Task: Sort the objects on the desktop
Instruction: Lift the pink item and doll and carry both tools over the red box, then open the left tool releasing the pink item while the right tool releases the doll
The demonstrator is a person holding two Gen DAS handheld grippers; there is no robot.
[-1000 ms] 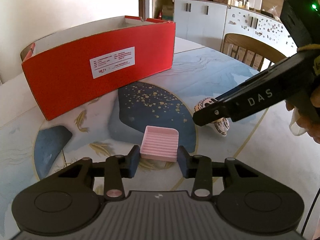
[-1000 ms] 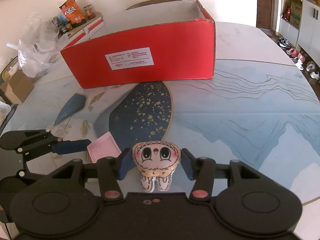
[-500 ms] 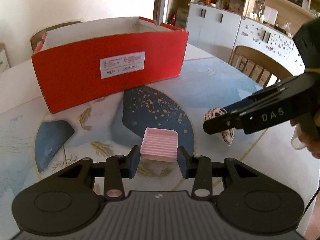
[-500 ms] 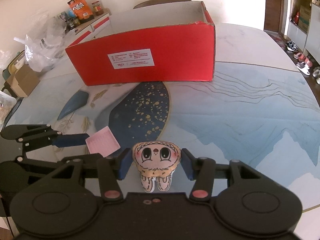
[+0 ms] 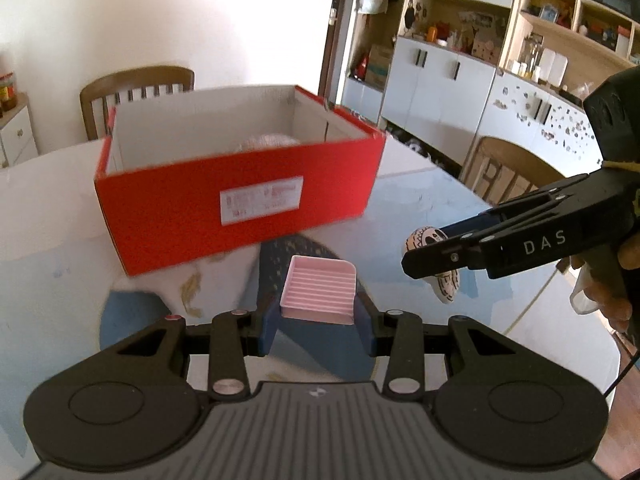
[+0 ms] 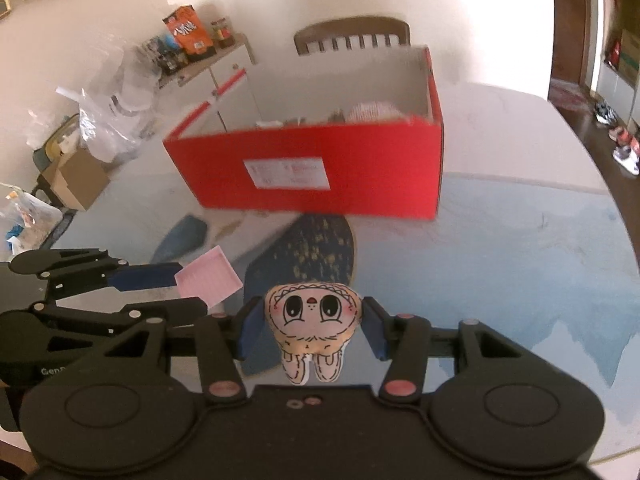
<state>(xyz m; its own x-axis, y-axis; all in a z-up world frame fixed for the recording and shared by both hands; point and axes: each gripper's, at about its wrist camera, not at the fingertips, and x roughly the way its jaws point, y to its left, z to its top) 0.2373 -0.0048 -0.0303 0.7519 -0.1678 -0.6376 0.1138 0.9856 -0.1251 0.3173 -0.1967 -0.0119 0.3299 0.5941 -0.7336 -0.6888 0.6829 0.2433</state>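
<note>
Currently aloft over the bench: left gripper pinching pink tray; right gripper pinching plush toy. Advice: clear the red box rim, seemingly part-filled, then release inside.

Setting: a home, dining area. Painted bench with wooden chairs round it. White cabinets and open shelves crowded with jars and boxes. Shoes on the floor by the doorway; snack bag on a side cabinet.
</note>
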